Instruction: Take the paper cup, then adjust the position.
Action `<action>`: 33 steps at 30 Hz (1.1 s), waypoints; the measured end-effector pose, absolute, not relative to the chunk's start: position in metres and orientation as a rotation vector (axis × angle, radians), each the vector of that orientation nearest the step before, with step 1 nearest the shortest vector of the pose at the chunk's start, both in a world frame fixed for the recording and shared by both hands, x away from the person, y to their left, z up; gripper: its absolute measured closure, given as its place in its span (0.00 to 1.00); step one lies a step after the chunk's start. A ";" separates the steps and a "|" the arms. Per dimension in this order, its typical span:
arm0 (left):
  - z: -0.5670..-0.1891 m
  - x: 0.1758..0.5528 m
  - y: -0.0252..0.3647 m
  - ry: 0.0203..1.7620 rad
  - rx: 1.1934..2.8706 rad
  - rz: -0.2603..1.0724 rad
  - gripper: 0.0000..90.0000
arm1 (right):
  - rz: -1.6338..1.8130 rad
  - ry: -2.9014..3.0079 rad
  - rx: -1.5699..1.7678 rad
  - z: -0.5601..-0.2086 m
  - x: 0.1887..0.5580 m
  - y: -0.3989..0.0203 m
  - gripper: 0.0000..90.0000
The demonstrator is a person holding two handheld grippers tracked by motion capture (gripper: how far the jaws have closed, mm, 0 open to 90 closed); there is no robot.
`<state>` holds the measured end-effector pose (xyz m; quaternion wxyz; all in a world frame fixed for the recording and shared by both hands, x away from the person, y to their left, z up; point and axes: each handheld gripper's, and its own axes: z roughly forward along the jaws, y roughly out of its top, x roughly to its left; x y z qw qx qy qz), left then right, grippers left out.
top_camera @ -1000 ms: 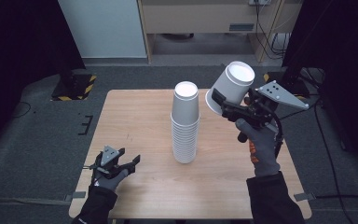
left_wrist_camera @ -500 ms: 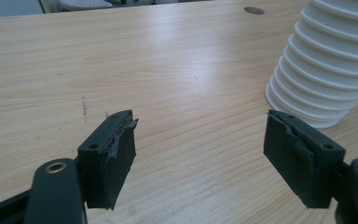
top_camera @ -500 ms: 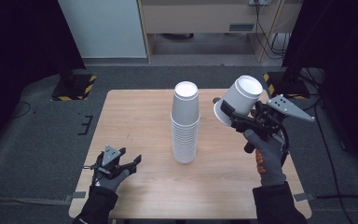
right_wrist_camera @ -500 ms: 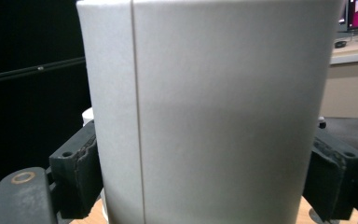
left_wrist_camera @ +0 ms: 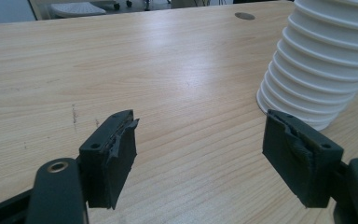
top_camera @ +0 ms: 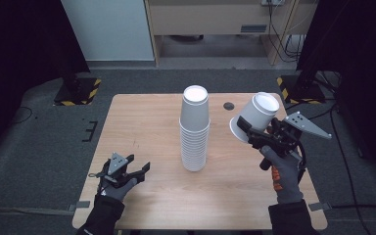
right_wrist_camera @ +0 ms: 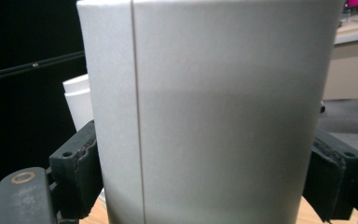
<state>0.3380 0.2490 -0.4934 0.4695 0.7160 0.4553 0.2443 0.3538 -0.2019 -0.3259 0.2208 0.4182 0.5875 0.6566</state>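
A tall stack of white paper cups (top_camera: 195, 129) stands upside down at the middle of the wooden table (top_camera: 142, 127); its lower rims (left_wrist_camera: 321, 60) fill the upper right of the left gripper view. To its right, above the table, my right gripper (top_camera: 248, 131) is shut on a single white paper cup (top_camera: 257, 116) that tilts with its base up and away. That cup (right_wrist_camera: 214, 112) sits pinched between both pads in the right gripper view. My left gripper (top_camera: 136, 166) rests low near the table's front left, open with nothing between its fingers (left_wrist_camera: 109, 154).
A small dark round grommet (top_camera: 228, 105) sits in the tabletop behind the stack. Past the table is grey floor with black stands on yellow-and-black striped bases (top_camera: 76, 90) at both far corners, and cables at the right.
My right gripper has carried the single cup down and to the right, away from the top of the stack. The left gripper has stayed where it was.
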 end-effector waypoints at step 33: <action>-0.488 0.332 0.232 1.023 1.759 0.557 0.36 | 1.908 1.605 1.386 -0.391 0.342 -0.228 0.16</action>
